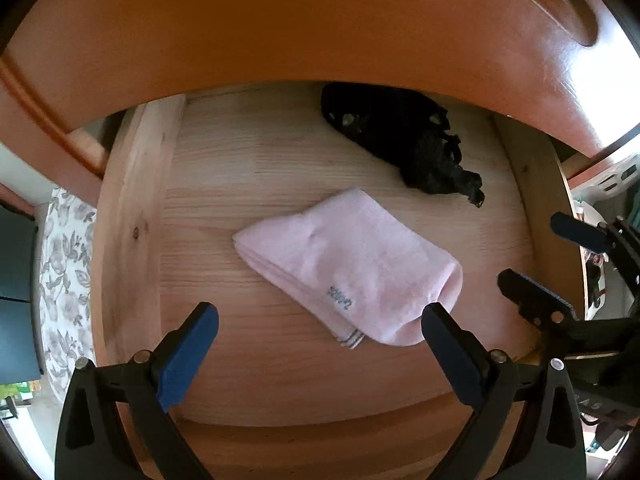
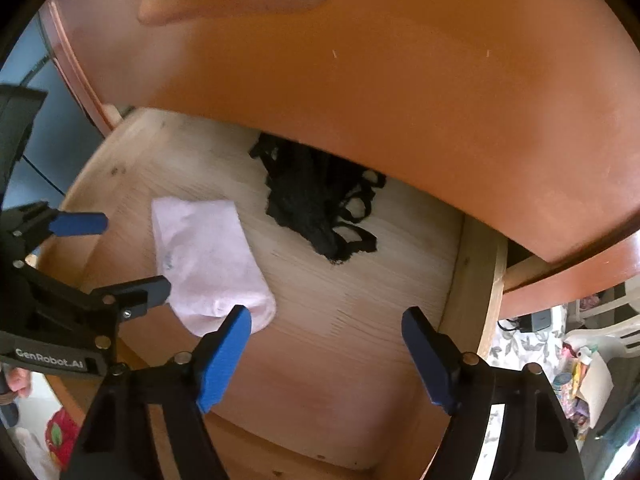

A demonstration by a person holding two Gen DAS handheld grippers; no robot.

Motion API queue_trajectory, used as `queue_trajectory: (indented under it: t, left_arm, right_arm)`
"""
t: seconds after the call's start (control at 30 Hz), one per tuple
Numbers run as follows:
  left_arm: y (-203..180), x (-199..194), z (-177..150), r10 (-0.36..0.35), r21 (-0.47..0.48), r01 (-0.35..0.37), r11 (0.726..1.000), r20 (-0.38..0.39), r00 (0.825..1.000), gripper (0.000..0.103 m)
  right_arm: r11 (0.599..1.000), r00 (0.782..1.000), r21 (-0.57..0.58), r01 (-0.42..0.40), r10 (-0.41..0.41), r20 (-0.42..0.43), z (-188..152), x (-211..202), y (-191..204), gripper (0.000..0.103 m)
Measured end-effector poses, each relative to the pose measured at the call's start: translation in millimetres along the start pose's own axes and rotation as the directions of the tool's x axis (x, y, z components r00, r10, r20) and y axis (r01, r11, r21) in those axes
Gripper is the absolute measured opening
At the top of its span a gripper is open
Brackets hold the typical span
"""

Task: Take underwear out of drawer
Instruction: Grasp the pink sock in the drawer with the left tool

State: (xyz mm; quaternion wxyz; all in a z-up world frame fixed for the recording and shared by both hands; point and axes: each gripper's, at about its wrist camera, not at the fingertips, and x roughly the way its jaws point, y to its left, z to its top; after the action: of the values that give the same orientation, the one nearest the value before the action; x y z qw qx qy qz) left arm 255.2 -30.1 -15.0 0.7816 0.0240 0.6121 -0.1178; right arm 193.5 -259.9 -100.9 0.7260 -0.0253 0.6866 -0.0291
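Through my left wrist camera, my left gripper (image 1: 320,336) hangs over the open drawer (image 1: 132,216) with its jaws spread wide and nothing between them. A folded pale pink underwear (image 1: 348,264) lies flat on the bare wood floor, in the middle towards the near edge, soft-looking, with small grey print and a striped trim at its near corner. My right finger pad (image 1: 452,356) stands just at its near right end, though I cannot tell whether it touches. Far and to the right, a crumpled black lace underwear (image 1: 404,140) lies partly under the orange cabinet front (image 1: 320,32). My right gripper (image 1: 560,256) shows at the right wall, released.

Through my right wrist camera, my right gripper (image 2: 326,340) is spread open and empty over the near floor. The pink underwear (image 2: 204,256) lies left of centre, blurred. The black lace underwear (image 2: 316,204) sits farther in, its looped edging splayed. My left gripper (image 2: 132,252) is at the left, open around the pink piece's left edge.
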Motion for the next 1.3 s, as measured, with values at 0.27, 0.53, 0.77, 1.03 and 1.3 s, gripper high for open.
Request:
queue_trajectory:
  t: [0.27, 0.53, 0.77, 1.03, 1.3]
  left_arm:
    - [-8, 5, 11, -0.008, -0.028, 0.007, 1.0, -0.009, 1.0, 0.101]
    - [-19, 23, 20, 0.029, -0.002, -0.029, 1.0, -0.088, 0.996, 0.101]
    - [-31, 45, 33, 0.054, 0.031, -0.049, 0.998, -0.181, 0.982, 0.101]
    - [-53, 70, 42, 0.1, 0.106, -0.076, 0.991, -0.241, 0.965, 0.095]
    - [-66, 77, 39, 0.058, 0.139, -0.029, 0.99, -0.217, 0.974, 0.074]
  right_arm:
    - [0.997, 0.998, 0.077, -0.033, 0.037, -0.048, -6, 13, -18, 0.08]
    - [0.993, 0.997, 0.109, -0.047, 0.054, -0.062, -9, 18, -21, 0.08]
    - [0.989, 0.996, 0.135, -0.062, 0.07, -0.055, -13, 18, -25, 0.08]
    - [0.991, 0.997, 0.124, -0.04, 0.047, -0.053, -17, 15, -27, 0.081]
    - [0.989, 0.998, 0.142, -0.041, 0.047, -0.04, -20, 12, -31, 0.081]
